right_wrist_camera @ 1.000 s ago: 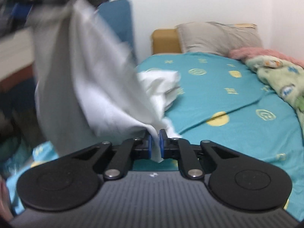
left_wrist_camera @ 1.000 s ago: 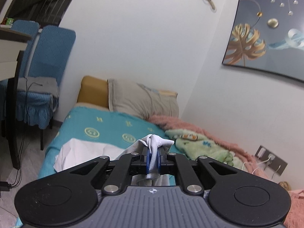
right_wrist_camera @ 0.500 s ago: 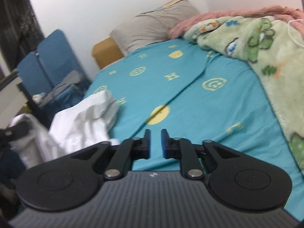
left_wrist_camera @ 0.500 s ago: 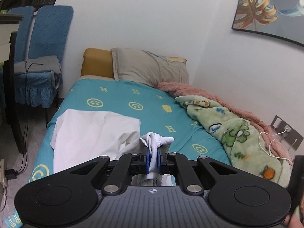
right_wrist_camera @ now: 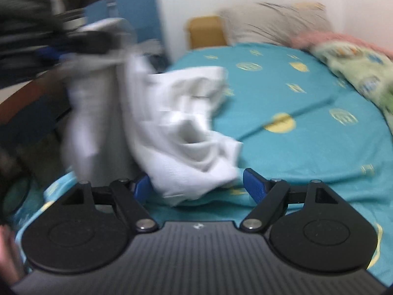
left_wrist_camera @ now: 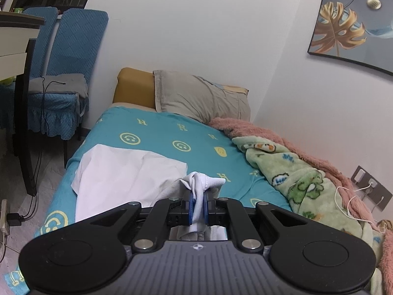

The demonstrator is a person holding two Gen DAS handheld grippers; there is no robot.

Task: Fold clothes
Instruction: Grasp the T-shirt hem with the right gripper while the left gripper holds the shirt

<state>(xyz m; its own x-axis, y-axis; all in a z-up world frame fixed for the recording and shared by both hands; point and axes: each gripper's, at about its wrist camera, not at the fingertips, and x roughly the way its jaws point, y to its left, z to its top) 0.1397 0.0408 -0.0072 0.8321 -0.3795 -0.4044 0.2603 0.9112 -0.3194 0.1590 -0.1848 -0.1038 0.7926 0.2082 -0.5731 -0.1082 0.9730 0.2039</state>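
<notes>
A white garment lies partly spread on the teal bed. My left gripper is shut on a bunched edge of it, held above the near part of the bed. In the blurred right wrist view the garment hangs from the left gripper at upper left and piles on the bed. My right gripper is open, with its blue pads on either side of the garment's lower edge.
A grey pillow and a tan headboard cushion lie at the bed's far end. A green and pink blanket runs along the wall side. Blue chairs and a desk stand left of the bed.
My right gripper has opened wide and swung back left toward the garment, whose lower edge now sits between its pads. My left gripper keeps its hold and has tilted up slightly.
</notes>
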